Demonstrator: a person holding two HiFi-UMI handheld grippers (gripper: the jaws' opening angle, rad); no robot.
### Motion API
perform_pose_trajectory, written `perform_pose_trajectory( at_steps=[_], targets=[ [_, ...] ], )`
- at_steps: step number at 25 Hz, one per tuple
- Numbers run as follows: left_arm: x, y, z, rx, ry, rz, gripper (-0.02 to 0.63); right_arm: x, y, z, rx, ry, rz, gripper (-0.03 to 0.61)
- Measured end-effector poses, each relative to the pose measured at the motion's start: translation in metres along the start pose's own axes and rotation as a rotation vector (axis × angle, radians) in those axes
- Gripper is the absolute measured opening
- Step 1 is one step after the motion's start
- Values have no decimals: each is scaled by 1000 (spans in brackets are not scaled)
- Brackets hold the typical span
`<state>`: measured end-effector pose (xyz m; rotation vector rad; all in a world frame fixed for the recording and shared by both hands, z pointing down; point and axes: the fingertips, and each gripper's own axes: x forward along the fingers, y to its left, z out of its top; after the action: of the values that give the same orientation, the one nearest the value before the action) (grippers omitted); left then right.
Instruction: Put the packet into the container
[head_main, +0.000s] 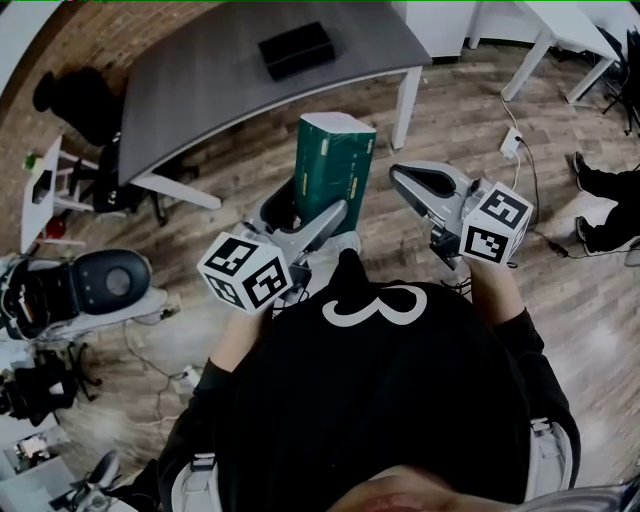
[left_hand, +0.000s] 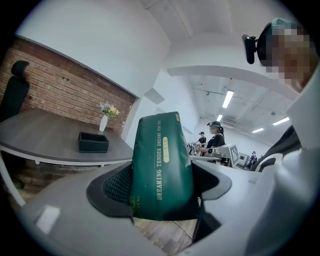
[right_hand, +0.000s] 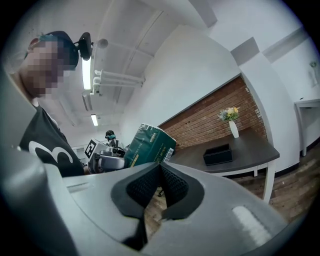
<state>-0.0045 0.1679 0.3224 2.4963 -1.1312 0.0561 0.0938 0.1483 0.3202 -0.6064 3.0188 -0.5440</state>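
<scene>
A tall green packet (head_main: 335, 165) stands upright in the air in front of me, with my left gripper (head_main: 306, 212) shut on its lower part. In the left gripper view the packet (left_hand: 162, 167) fills the space between the black pads (left_hand: 116, 187). My right gripper (head_main: 397, 178) is held beside it on the right, apart from it, shut with nothing in it; its pads (right_hand: 172, 186) meet at the tips. From that gripper's view the packet (right_hand: 149, 145) is at the left. A black open container (head_main: 296, 48) (left_hand: 93, 142) (right_hand: 217, 155) lies on the grey table (head_main: 220, 85) farther ahead.
A white vase with flowers (left_hand: 104, 122) (right_hand: 233, 129) stands on the table near the brick wall. A white table (head_main: 560, 35), a power strip with cables (head_main: 512, 143) and a seated person's legs (head_main: 605, 205) are at the right. Chairs and equipment (head_main: 90, 285) crowd the left.
</scene>
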Motion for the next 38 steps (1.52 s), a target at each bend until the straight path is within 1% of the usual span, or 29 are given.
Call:
perform_pose_trajectory(
  at_steps=[8, 14, 19, 24, 29, 33, 38],
  targets=[
    [32, 80, 42, -11, 2, -14, 385, 66, -58, 27, 34, 14, -43, 2],
    [51, 142, 73, -17, -11, -15, 385, 120, -97, 56, 24, 15, -55, 2],
    [57, 190, 93, -15, -17, 2, 385, 161, -117, 75, 9, 15, -52, 2],
    [63, 212, 98, 2, -12, 11, 385, 178, -130, 70, 20, 15, -57, 2],
    [71, 224, 95, 10, 0, 27, 385, 187, -138, 71, 32, 17, -52, 2],
    [85, 241, 102, 21, 6, 48, 385, 198, -158, 77, 38, 14, -39, 2],
    [111, 261, 116, 11, 15, 69, 385, 213, -189, 89, 55, 23, -13, 2]
  ],
)
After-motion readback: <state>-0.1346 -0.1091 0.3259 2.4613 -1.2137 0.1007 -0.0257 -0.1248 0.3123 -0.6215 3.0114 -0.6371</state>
